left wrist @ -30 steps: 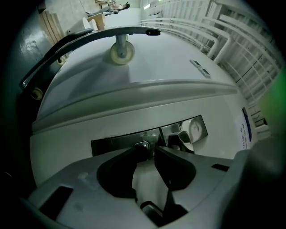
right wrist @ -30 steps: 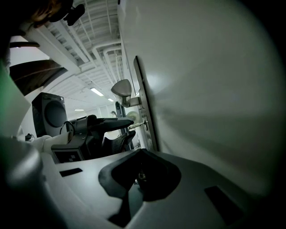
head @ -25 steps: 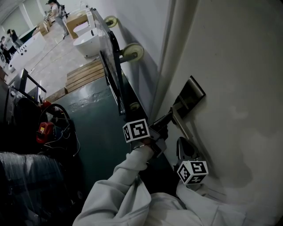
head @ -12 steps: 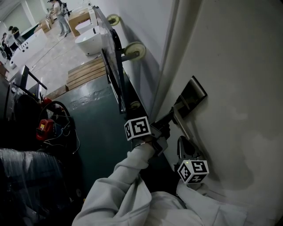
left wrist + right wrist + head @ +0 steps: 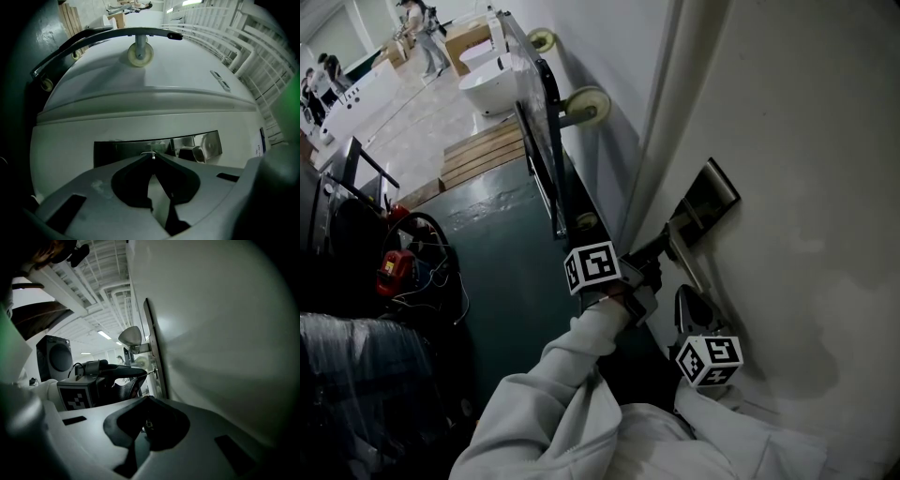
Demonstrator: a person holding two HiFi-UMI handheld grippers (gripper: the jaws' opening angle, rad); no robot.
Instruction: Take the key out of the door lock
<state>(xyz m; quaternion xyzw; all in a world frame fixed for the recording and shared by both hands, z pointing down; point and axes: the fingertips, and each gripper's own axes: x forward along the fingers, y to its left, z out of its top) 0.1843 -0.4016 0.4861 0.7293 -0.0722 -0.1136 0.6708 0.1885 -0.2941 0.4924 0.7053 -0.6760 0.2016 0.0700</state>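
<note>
Key gripped at the lock plate

The key (image 5: pixel 150 153), seated in the lock plate (image 5: pixel 119 149), is pinched by the left gripper (image 5: pixel 151 157), levelled for a straight pull. The right gripper (image 5: pixel 146 401) is pressed together, empty, beside the plate.

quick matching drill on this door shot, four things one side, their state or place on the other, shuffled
1 left gripper
2 right gripper
3 lock plate
4 caster wheel

a metal, on the white door
b cream, fixed to the dark frame
c shut on the key
d shut, nothing in it

Pairs: 1-c, 2-d, 3-a, 4-b
</note>
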